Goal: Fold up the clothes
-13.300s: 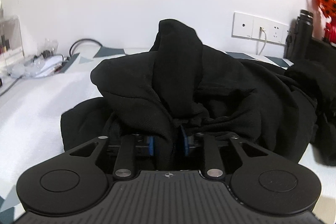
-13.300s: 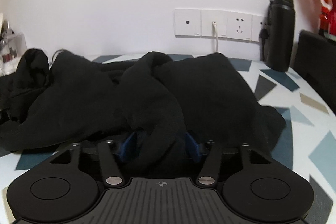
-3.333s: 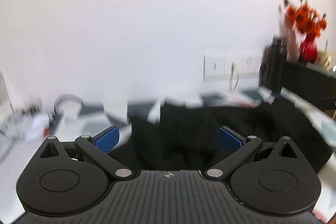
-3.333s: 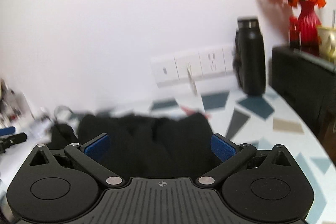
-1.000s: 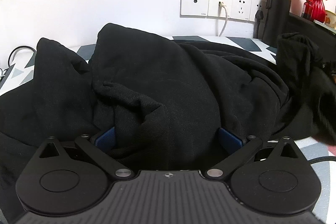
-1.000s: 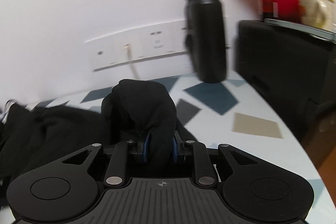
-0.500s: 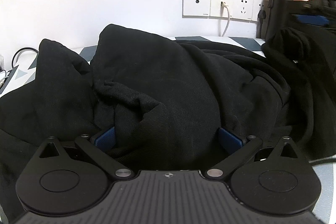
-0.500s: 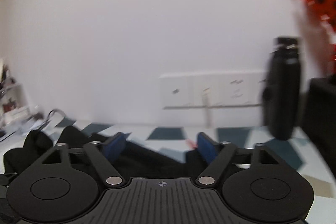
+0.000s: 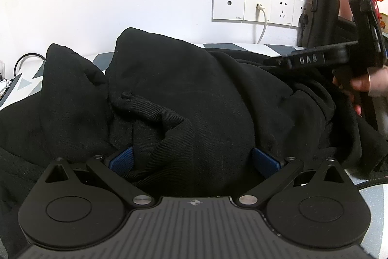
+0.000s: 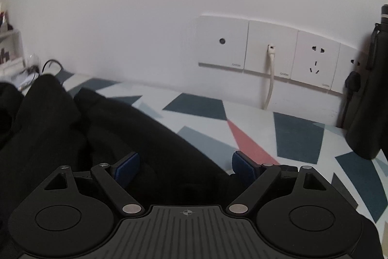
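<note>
The left gripper (image 9: 192, 159) sits low, jaws spread wide around a bunched fold of the black garment (image 9: 206, 94) (filling the frame's middle). The right gripper (image 10: 185, 166) is likewise wide apart, gripping nothing, over the garment's edge at lower left.

A: What sits between the left gripper (image 9: 192, 160)'s blue pads (image 9: 121, 160)?
B: A fold of the black garment (image 9: 194, 94), jaws spread wide around it.
A: And far right?
B: The right gripper (image 9: 303, 60), held by a hand (image 9: 371, 81), hovers above the cloth
</note>
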A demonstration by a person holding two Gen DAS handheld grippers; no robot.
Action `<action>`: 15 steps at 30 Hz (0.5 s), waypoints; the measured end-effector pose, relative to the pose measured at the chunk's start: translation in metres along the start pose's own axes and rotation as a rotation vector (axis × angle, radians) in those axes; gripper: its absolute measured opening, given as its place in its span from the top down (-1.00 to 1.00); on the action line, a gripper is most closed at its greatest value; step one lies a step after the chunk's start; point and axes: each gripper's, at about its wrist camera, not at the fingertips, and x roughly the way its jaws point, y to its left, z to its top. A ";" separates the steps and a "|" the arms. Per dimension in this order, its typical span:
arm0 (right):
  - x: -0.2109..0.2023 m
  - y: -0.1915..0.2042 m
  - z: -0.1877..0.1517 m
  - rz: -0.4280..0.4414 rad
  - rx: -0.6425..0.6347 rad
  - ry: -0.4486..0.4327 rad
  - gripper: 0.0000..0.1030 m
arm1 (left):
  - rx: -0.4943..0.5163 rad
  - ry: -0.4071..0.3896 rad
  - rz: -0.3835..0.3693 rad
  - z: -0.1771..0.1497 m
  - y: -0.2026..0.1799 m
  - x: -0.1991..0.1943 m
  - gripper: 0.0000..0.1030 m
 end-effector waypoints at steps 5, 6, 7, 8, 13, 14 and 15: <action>0.000 0.008 0.000 0.001 -0.044 0.015 -0.60 | -0.004 0.000 0.002 0.000 0.000 -0.001 -0.99; 0.001 0.010 0.001 -0.001 -0.051 0.020 -0.61 | -0.004 0.000 0.003 0.000 0.000 -0.001 -0.99; 0.001 0.010 0.002 -0.004 -0.056 0.023 -0.62 | -0.004 0.001 0.003 0.001 0.000 -0.001 -0.99; 0.002 0.011 0.002 -0.007 -0.061 0.026 -0.65 | -0.004 0.001 0.004 0.001 0.000 0.000 -0.99; 0.002 0.014 0.003 -0.019 -0.078 0.033 -0.68 | -0.004 0.001 0.008 0.002 0.000 0.001 -0.99; 0.002 0.014 0.003 -0.020 -0.079 0.032 -0.69 | -0.006 0.001 0.007 0.002 0.000 0.001 -0.99; 0.002 0.014 0.003 -0.022 -0.080 0.031 -0.71 | -0.006 0.001 0.006 0.002 0.001 0.001 -0.99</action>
